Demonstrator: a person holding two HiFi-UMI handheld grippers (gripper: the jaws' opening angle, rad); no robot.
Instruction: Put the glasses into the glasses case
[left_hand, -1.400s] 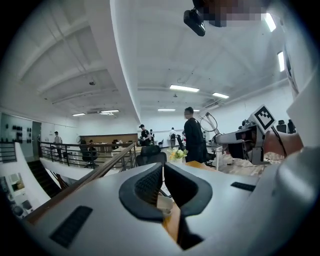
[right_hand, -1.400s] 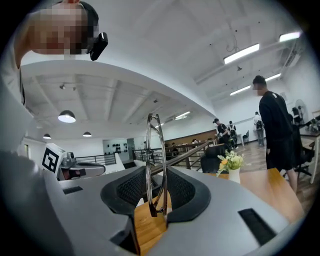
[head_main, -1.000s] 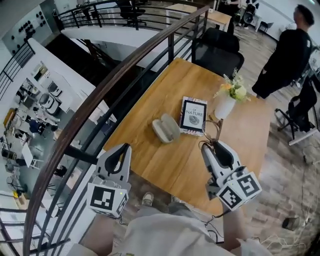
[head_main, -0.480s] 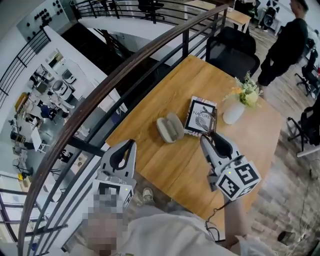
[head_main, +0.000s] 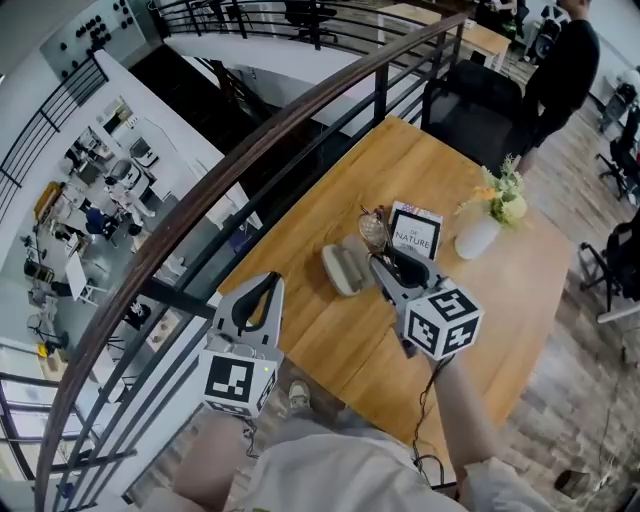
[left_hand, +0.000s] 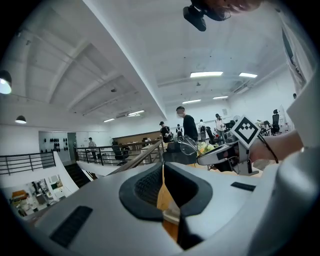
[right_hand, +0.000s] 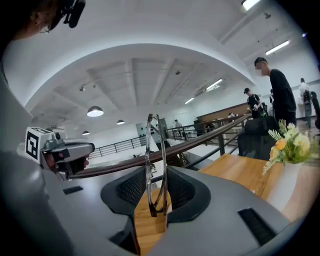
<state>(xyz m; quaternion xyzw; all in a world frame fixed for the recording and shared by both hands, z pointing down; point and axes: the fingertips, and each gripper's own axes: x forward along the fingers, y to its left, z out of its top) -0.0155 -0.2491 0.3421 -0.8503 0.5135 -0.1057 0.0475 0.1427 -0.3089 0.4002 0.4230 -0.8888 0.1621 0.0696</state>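
The grey glasses case (head_main: 345, 268) lies open on the wooden table (head_main: 310, 330), left of a book. My right gripper (head_main: 380, 260) is shut on the thin-framed glasses (head_main: 375, 230), which hang just above the case's right side. In the right gripper view the glasses (right_hand: 155, 165) stand upright, pinched between the two pads (right_hand: 182, 192) of the right gripper (right_hand: 155, 200). My left gripper (head_main: 262, 290) hovers over the table's near left edge, its jaws together with nothing in them. In the left gripper view, the left gripper (left_hand: 162, 200) points at the right gripper (left_hand: 225, 152) and the glasses (left_hand: 187, 146).
A book (head_main: 413, 230) lies right of the case. Behind it stands a white vase (head_main: 476, 238) with flowers (head_main: 503, 195). A dark railing (head_main: 250, 160) runs along the table's left side. Black chairs (head_main: 470, 100) and a person (head_main: 560, 70) are beyond the far end.
My right gripper has carried the glasses left and down, from beside the vase and over the book to just above the open case. The left gripper has edged a little toward the table.
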